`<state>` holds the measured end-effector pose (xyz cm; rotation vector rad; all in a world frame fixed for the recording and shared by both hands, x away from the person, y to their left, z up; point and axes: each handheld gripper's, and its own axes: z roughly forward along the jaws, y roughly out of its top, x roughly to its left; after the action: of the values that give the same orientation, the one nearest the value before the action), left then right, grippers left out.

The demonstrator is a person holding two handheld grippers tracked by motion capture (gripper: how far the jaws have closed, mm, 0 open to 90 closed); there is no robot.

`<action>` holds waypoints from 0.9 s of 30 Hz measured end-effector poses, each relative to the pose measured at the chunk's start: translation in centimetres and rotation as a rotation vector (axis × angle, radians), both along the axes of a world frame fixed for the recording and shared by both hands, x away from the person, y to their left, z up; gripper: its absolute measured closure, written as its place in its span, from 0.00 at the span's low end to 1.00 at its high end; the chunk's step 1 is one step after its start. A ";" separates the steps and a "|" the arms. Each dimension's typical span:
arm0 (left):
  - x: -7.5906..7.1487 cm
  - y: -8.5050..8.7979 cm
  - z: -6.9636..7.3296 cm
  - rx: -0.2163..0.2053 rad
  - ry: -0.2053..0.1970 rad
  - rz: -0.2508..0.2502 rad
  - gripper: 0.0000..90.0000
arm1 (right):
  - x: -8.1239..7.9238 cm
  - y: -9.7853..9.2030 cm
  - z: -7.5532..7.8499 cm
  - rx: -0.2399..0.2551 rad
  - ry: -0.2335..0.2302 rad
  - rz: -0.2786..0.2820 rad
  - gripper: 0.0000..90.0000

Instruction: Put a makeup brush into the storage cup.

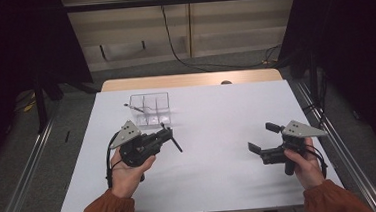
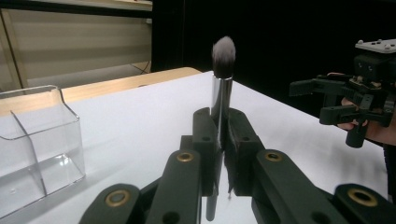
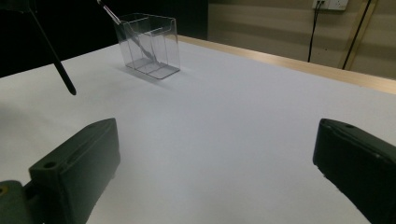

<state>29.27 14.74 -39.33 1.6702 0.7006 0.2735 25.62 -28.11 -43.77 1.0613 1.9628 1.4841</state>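
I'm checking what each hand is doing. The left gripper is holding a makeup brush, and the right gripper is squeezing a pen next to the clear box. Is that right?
Not quite. The left gripper does hold the makeup brush, but the right gripper holds nothing: the right gripper view shows its jaws wide apart over bare white table, far from the clear organizer box.

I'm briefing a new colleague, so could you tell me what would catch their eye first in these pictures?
First, the makeup brush clamped upright in the left gripper, grey bristles on top, at the table's left. Behind it, towards the far left of the white table, stands a clear compartment organizer with a slim tool leaning in it. At the right, the right gripper hovers with fingers wide apart and empty.
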 end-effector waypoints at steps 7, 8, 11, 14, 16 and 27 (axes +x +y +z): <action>0.2 0.9 0.5 0.012 -0.015 0.022 0.94 | -0.8 -1.0 0.0 0.007 -0.024 -0.058 0.00; 0.2 1.0 0.6 0.008 -0.017 0.025 0.93 | -0.9 -1.2 0.0 0.007 -0.028 -0.068 0.00; 0.4 1.7 1.0 0.014 -0.023 0.039 0.93 | -1.2 -1.5 0.0 -0.005 -0.036 -0.088 0.00; 0.5 2.4 1.4 0.014 -0.032 0.058 0.93 | -1.5 -1.8 -0.2 0.006 -0.043 -0.102 0.00; 0.6 2.9 1.5 0.008 -0.030 0.072 0.93 | -1.8 -2.1 -0.3 0.009 -0.043 -0.105 0.01; 1.3 5.0 1.5 0.000 -0.026 0.134 0.93 | -2.7 -3.5 -1.1 0.028 -0.030 -0.157 0.01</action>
<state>30.58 19.70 -37.84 1.6200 0.7939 0.3896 22.97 -31.63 -44.83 1.1696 1.7996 1.4380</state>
